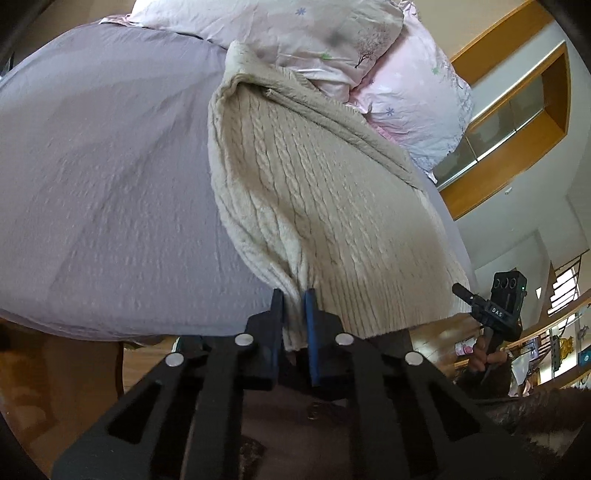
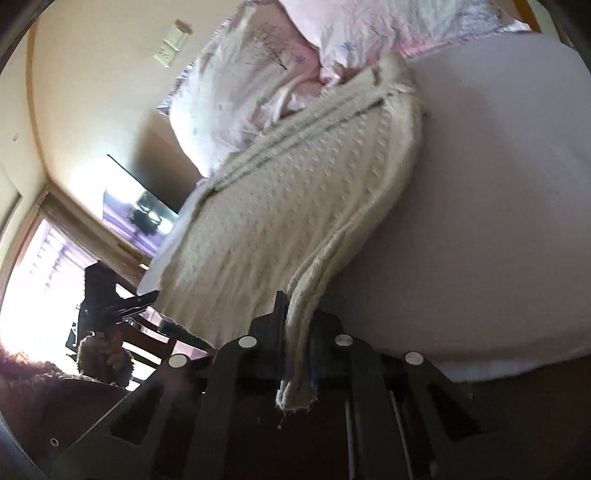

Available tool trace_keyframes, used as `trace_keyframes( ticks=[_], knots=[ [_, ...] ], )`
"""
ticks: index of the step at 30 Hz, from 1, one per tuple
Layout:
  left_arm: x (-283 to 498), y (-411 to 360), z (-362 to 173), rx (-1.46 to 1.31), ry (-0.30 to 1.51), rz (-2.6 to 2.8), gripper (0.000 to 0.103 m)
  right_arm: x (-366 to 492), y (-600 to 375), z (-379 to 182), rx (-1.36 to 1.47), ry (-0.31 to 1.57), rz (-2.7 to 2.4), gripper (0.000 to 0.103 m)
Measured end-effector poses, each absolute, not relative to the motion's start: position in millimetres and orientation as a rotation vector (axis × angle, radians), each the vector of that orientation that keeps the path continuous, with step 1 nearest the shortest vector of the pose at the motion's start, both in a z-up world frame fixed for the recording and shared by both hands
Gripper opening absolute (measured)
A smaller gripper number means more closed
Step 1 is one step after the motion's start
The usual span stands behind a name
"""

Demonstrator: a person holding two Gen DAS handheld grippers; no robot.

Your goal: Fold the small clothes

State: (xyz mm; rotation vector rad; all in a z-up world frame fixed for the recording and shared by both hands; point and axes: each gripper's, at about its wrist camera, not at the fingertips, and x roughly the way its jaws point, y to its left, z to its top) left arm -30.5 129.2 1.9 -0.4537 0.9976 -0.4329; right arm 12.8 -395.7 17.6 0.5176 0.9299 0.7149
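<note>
A: Two claws, one garment. The left gripper [image 1: 294, 295] has its jaws pinched tight on a bunched edge of the cream cable-knit sweater [image 1: 306, 192], which stretches away ahead of the fingers across the lilac bedsheet [image 1: 103, 177].

B: And the right gripper [image 2: 295, 306]?

A: Clamped too, on a thick folded edge of the same sweater [image 2: 288, 206]; a frayed end hangs back past the jaws toward the camera.

B: What lies beyond the knit?

A: A pink flowered duvet [image 1: 295, 33], heaped at the sweater's far end. From the left claw, the other gripper shows off to the right, near the sweater's hem. From the right claw, the sheet [image 2: 498, 184] spreads to the right.
</note>
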Motion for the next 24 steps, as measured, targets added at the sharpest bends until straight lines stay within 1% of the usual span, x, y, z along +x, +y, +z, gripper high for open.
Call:
trace_keyframes(
  ticks=[4, 7, 9, 12, 16, 18, 20, 22, 24],
  knots=[
    [-25.3, 131.1, 3.3, -0.481, 0.985, -0.461, 0.008, 17.9, -398.6, 36.6, 0.555, 0.827, 0.752, 0.009],
    [-20.3, 141.1, 11.2, -0.563, 0.926, -0.506, 0.008, 26.9, -402.7, 49.1, 0.598, 0.762, 0.763, 0.009],
    [-10.7, 148.5, 25.7, -0.581, 0.865, -0.520, 0.008, 45.1, -405.4, 60.0, 0.644, 0.709, 0.777, 0.009],
    [14.2, 153.6, 50.5, -0.559, 0.783, -0.514, 0.007, 82.6, -407.1, 76.8, 0.682, 0.654, 0.781, 0.009],
    [83.5, 159.1, 82.2, -0.537, 0.679, -0.486, 0.007, 166.4, -399.2, 96.2, 0.706, 0.616, 0.705, 0.009],
    [126.1, 158.6, 87.2, -0.520, 0.648, -0.438, 0.007, 205.6, -400.1, 94.2, 0.725, 0.618, 0.633, 0.009],
    [171.9, 155.3, 82.0, -0.503, 0.638, -0.366, 0.007, 254.4, -394.3, 80.2, 0.725, 0.656, 0.499, 0.009],
    [220.2, 154.0, 65.7, -0.491, 0.667, -0.283, 0.006, 295.7, -387.3, 53.8, 0.717, 0.748, 0.331, 0.010],
    [250.4, 160.5, 51.2, -0.499, 0.710, -0.224, 0.005, 315.9, -384.3, 30.9, 0.718, 0.843, 0.231, 0.013]
  ],
)
